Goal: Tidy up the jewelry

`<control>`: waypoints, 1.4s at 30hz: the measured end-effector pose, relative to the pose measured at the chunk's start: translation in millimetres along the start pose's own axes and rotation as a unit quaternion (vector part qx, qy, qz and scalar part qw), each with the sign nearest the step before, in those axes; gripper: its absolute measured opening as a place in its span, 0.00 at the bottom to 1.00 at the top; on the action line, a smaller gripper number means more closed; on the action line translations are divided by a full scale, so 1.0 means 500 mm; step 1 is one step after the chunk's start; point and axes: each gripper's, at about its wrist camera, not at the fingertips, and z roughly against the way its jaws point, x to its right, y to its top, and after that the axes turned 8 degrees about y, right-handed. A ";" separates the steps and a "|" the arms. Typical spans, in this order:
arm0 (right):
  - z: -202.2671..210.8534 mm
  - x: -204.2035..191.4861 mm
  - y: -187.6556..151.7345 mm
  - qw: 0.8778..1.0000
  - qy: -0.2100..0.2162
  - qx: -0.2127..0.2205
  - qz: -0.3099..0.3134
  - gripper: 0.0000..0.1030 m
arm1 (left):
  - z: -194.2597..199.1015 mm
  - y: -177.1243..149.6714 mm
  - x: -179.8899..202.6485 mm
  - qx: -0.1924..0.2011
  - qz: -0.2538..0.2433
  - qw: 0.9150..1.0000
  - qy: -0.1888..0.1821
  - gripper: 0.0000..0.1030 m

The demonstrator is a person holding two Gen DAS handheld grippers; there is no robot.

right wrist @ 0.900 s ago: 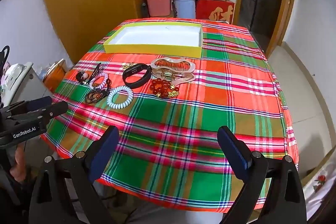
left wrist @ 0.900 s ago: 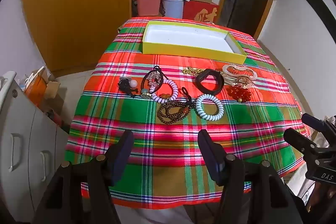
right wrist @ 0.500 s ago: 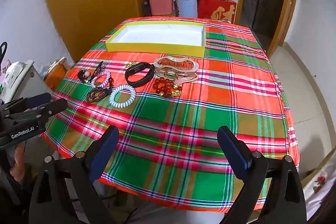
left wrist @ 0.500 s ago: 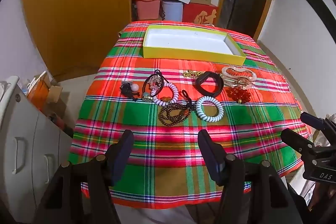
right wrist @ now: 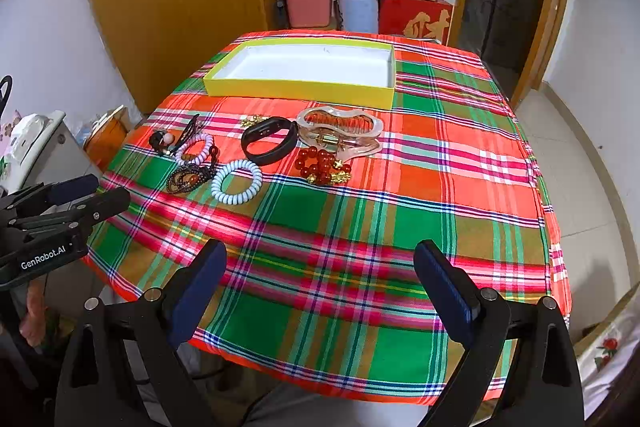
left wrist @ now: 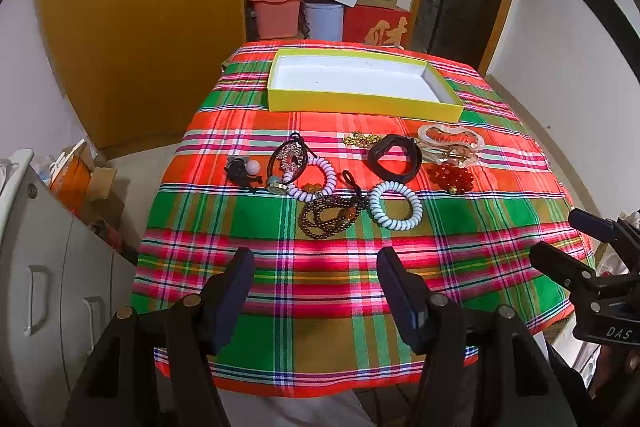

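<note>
Nearest the cameras, the left claw [left wrist: 314, 277] hangs over the near edge of the tabletop [left wrist: 460, 251], its jaws wide apart with nothing between them. The right claw [right wrist: 320, 267] hangs over the same near edge, also spread wide and empty. Both are tilted down toward the plaid cloth [right wrist: 340, 227] and are well apart from the jewelry.

Taking the black wristband [right wrist: 270, 141] as the landmark: nearer than it and a little to the left lies the pale blue coil bracelet [right wrist: 236, 181], flat on the cloth. Left of that bracelet lies a brown bead string [right wrist: 188, 179], coiled in loops and touching it or just beside it. Further left of the wristband lie a white-and-lilac coil bracelet [left wrist: 314, 177] with a sparkling pendant [left wrist: 290, 157] on a black cord, and at the far left a small black piece with a pale ball [left wrist: 242, 169].

Right of the wristband and slightly nearer lies the red bead bracelet [right wrist: 320, 165] with gold parts. Just behind it, close to the wristband's right side, lies a clear pinkish hair claw clip [right wrist: 340, 129]. Just behind the wristband, to the left, is a small gold chain [left wrist: 362, 139].

Behind the wristband stands the yellow box [right wrist: 296, 89], open, white inside, with nothing in it.
</note>
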 end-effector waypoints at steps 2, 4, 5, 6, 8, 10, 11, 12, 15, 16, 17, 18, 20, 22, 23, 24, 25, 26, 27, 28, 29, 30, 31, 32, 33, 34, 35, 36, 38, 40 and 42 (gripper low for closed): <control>-0.001 0.001 -0.001 1.000 0.000 0.000 0.000 0.92 | -0.001 -0.001 0.000 -0.001 0.000 1.000 0.000 0.61; -0.001 0.001 -0.001 1.000 0.000 0.000 -0.001 0.92 | 0.001 -0.001 0.000 -0.001 0.000 1.000 -0.001 0.61; -0.001 -0.001 0.000 1.000 0.000 0.000 0.000 0.92 | 0.001 -0.001 0.000 0.000 0.000 1.000 -0.001 0.61; -0.001 -0.001 0.000 1.000 0.000 0.000 0.000 0.92 | 0.001 -0.001 -0.001 0.000 0.000 1.000 -0.001 0.61; -0.002 0.000 -0.001 1.000 0.000 0.000 0.000 0.92 | 0.002 -0.001 0.000 0.000 0.000 1.000 -0.001 0.61; -0.001 -0.001 0.000 1.000 0.000 0.000 0.000 0.92 | 0.002 -0.001 0.001 0.000 0.000 1.000 -0.002 0.61; -0.001 -0.001 0.000 1.000 -0.001 0.000 0.000 0.92 | 0.002 -0.001 0.002 0.000 0.000 1.000 -0.003 0.61; -0.001 -0.001 0.000 1.000 -0.001 0.000 0.000 0.92 | 0.003 0.000 0.002 0.000 -0.001 1.000 -0.002 0.61; 0.000 -0.002 0.000 1.000 -0.001 0.000 0.000 0.92 | 0.003 0.000 0.002 0.000 -0.001 1.000 -0.003 0.61; 0.000 -0.002 0.001 1.000 -0.001 0.000 0.000 0.92 | 0.003 0.000 0.002 0.000 -0.001 1.000 -0.003 0.61; -0.001 -0.002 0.000 1.000 -0.001 0.000 0.001 0.92 | 0.003 0.001 0.002 0.001 0.000 1.000 -0.003 0.61; 0.000 -0.002 0.001 1.000 -0.001 0.000 0.000 0.92 | 0.003 0.001 0.001 0.000 0.000 1.000 -0.003 0.61; -0.001 -0.002 0.001 1.000 -0.001 0.000 0.000 0.92 | 0.003 0.000 0.002 0.001 0.000 1.000 -0.003 0.61; -0.001 -0.002 0.001 1.000 -0.001 -0.001 0.000 0.92 | 0.003 0.001 0.002 0.001 -0.001 1.000 -0.004 0.61; -0.001 -0.003 0.001 1.000 -0.001 0.000 0.000 0.92 | 0.003 0.001 0.001 0.001 0.000 1.000 -0.004 0.61; -0.001 -0.003 0.001 1.000 -0.001 0.000 0.000 0.92 | 0.003 0.002 0.001 0.001 0.000 1.000 -0.004 0.61; -0.001 -0.003 0.002 1.000 -0.001 0.000 0.000 0.92 | 0.003 0.003 0.001 0.001 -0.001 1.000 -0.004 0.61; -0.001 -0.003 0.001 1.000 -0.001 -0.001 0.000 0.92 | 0.003 0.003 0.001 0.001 -0.001 1.000 -0.004 0.61; -0.001 -0.003 0.002 1.000 -0.001 -0.001 0.000 0.92 | 0.003 0.002 0.001 0.001 0.000 1.000 -0.004 0.61; -0.002 -0.003 0.001 1.000 -0.001 -0.001 0.000 0.92 | 0.003 0.002 0.001 0.001 0.000 1.000 -0.004 0.61; -0.001 -0.003 0.001 1.000 -0.001 -0.001 0.000 0.92 | 0.003 0.004 0.001 0.001 0.001 1.000 -0.004 0.61; -0.001 -0.003 0.002 1.000 -0.002 0.000 0.000 0.92 | 0.003 0.004 0.001 0.000 0.001 1.000 -0.005 0.61; -0.002 -0.004 0.002 1.000 -0.002 0.000 0.001 0.92 | 0.003 0.004 0.001 0.000 0.002 1.000 -0.005 0.61; -0.002 -0.004 0.002 1.000 -0.002 -0.001 0.001 0.92 | 0.002 0.005 0.000 -0.001 0.003 1.000 -0.005 0.61; -0.002 -0.004 0.002 1.000 -0.002 0.000 0.001 0.92 | 0.002 0.006 0.000 -0.001 0.003 1.000 -0.005 0.61; -0.002 -0.004 0.002 1.000 -0.002 -0.001 0.001 0.92 | 0.002 0.005 0.000 -0.001 0.003 1.000 -0.006 0.61; -0.003 -0.004 0.001 1.000 -0.002 -0.001 0.001 0.92 | 0.002 0.004 0.000 -0.001 0.003 1.000 -0.006 0.61; -0.002 -0.003 0.002 1.000 -0.002 -0.001 0.001 0.92 | 0.002 0.004 0.001 -0.001 0.003 1.000 -0.006 0.61; -0.002 -0.003 0.003 1.000 -0.002 -0.001 0.001 0.92 | 0.001 0.005 0.000 -0.002 0.003 1.000 -0.009 0.61; -0.002 -0.003 0.002 1.000 -0.002 -0.001 0.001 0.92 | 0.000 0.005 0.001 -0.003 0.003 1.000 -0.011 0.61; -0.002 -0.004 0.003 1.000 -0.002 -0.001 0.001 0.92 | -0.001 0.003 0.002 -0.003 0.003 1.000 -0.012 0.61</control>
